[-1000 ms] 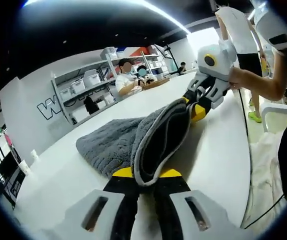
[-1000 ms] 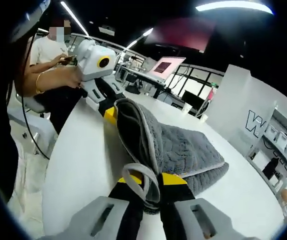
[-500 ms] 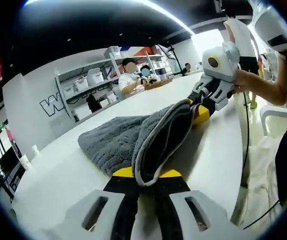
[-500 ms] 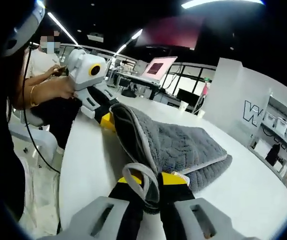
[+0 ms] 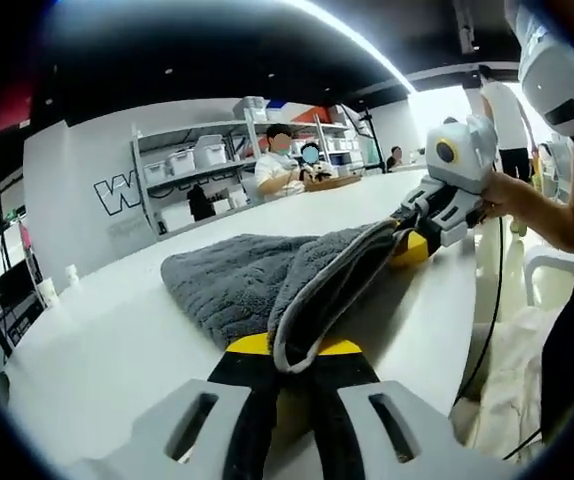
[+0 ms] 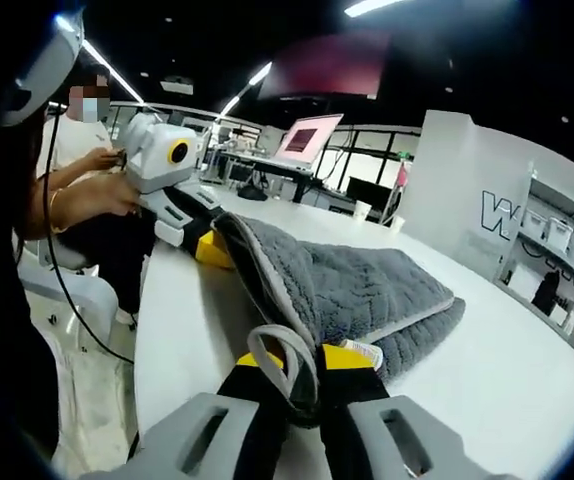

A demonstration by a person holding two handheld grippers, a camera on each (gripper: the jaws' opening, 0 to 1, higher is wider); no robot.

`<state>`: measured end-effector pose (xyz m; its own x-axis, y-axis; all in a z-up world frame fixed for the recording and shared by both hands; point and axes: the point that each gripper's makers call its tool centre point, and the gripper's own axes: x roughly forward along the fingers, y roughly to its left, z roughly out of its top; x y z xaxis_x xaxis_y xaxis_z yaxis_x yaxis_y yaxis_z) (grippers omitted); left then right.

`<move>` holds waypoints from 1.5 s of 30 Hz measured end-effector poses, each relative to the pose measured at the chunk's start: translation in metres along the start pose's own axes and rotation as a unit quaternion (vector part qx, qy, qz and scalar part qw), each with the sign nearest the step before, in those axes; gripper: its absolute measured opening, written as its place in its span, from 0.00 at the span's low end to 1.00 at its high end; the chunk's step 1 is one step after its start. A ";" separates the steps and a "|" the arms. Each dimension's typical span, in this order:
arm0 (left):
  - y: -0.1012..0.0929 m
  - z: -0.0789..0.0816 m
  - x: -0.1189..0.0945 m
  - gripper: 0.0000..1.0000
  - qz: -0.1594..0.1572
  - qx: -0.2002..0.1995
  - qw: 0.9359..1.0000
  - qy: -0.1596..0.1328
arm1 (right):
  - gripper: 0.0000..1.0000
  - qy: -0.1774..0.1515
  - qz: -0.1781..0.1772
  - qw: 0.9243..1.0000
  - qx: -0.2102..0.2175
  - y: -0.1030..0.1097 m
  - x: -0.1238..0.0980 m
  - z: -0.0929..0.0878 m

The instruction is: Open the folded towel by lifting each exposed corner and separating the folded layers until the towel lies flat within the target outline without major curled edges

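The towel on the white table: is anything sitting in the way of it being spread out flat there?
Nothing visible blocks it. The gray towel lies folded on the bare white table, with one edge lifted and pinched by the left tool and the right tool. No target outline can be made out.

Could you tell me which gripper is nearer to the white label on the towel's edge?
Right. The right gripper clamps the towel corner beside the label; the left gripper grips the far corner.

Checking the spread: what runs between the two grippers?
The grey towel's bordered edge, lifted off the white table, spans from left gripper to right gripper, in the left gripper view.
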<state>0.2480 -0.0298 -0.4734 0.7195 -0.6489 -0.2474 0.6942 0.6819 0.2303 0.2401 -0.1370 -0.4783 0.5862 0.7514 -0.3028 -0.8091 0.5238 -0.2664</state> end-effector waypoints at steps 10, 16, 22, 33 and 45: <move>0.003 0.002 0.000 0.11 0.006 -0.038 0.999 -0.004 | 0.12 -0.016 -0.010 0.999 0.032 0.003 -0.002 0.003; 0.001 0.002 -0.002 0.15 0.008 -0.006 1.000 0.019 | 0.17 -0.021 -0.006 0.998 0.062 0.005 -0.004 0.005; -0.002 0.005 -0.007 0.24 -0.004 -0.032 0.999 0.009 | 0.23 -0.026 -0.003 0.996 0.087 0.009 -0.007 0.006; -0.005 0.008 -0.014 0.36 -0.005 -0.040 0.999 0.005 | 0.27 -0.013 0.000 0.995 0.097 0.016 -0.013 0.006; -0.016 0.030 -0.020 0.40 -0.031 -0.037 0.999 -0.023 | 0.27 -0.015 0.007 0.992 0.122 0.022 -0.020 0.010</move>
<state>0.2232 -0.0380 -0.4441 0.6759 -0.7049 -0.2150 0.7359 0.6611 0.1460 0.2106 -0.1363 -0.4687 0.5763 0.7692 -0.2761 -0.8052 0.5922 -0.0309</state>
